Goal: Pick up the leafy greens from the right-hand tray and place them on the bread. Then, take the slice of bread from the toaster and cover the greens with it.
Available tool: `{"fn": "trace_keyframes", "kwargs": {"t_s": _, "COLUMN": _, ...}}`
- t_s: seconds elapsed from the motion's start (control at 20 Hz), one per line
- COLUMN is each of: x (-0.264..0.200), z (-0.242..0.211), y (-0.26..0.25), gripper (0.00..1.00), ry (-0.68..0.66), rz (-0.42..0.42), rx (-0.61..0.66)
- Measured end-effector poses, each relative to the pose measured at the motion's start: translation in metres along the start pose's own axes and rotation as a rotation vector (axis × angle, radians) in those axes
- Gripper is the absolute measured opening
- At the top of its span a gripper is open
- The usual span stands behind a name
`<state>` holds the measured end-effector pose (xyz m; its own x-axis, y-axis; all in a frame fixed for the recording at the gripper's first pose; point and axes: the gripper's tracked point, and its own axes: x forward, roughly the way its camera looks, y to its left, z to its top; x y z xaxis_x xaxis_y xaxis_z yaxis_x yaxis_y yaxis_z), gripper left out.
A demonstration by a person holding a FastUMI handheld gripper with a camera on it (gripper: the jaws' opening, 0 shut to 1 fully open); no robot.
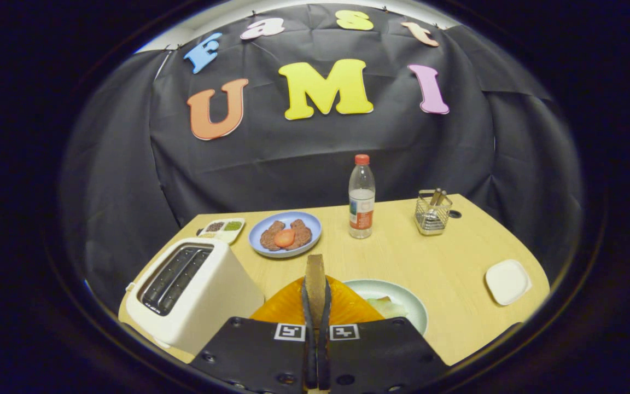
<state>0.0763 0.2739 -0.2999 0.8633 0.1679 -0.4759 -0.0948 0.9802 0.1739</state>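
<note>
My gripper (pixel 315 293) is shut on a slice of bread (pixel 315 273), which stands edge-on and upright between the two fingers. Just under and beyond the fingertips lies an orange plate (pixel 285 306); the fingers and the gripper body hide what is on it. To its right is a pale green plate (pixel 410 306) with a pale leafy piece (pixel 383 305) at its near left side. The white toaster (pixel 194 290) stands to the left of the fingers, and its two slots look empty.
Beyond the orange plate sits a blue plate (pixel 310 221) with two brown patties and a tomato slice. A small sauce tray (pixel 222 229), a water bottle (pixel 361 200), a wire caddy (pixel 432 214) and a small white dish (pixel 506 282) stand on the wooden table (pixel 446 262).
</note>
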Motion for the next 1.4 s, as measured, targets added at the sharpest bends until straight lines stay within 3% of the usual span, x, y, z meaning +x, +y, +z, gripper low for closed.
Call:
{"fn": "trace_keyframes", "kwargs": {"t_s": 0.15, "x": 0.007, "z": -0.011, "y": -0.018, "gripper": 0.04, "ry": 0.027, "rz": -0.028, "rx": 0.031}}
{"fn": "trace_keyframes", "kwargs": {"t_s": 0.3, "x": 0.006, "z": -0.013, "y": -0.040, "gripper": 0.15, "ry": 0.036, "rz": -0.063, "rx": 0.010}}
{"fn": "trace_keyframes", "kwargs": {"t_s": 0.7, "x": -0.002, "z": 0.008, "y": -0.087, "gripper": 0.86, "ry": 0.024, "rz": -0.093, "rx": 0.013}}
{"fn": "trace_keyframes", "kwargs": {"t_s": 1.1, "x": -0.095, "z": 0.135, "y": -0.073, "gripper": 0.96, "ry": -0.209, "rz": 0.006, "rx": -0.041}}
{"fn": "trace_keyframes", "kwargs": {"t_s": 1.4, "x": -0.183, "z": 0.210, "y": -0.098, "gripper": 0.96, "ry": -0.366, "rz": -0.087, "rx": -0.047}}
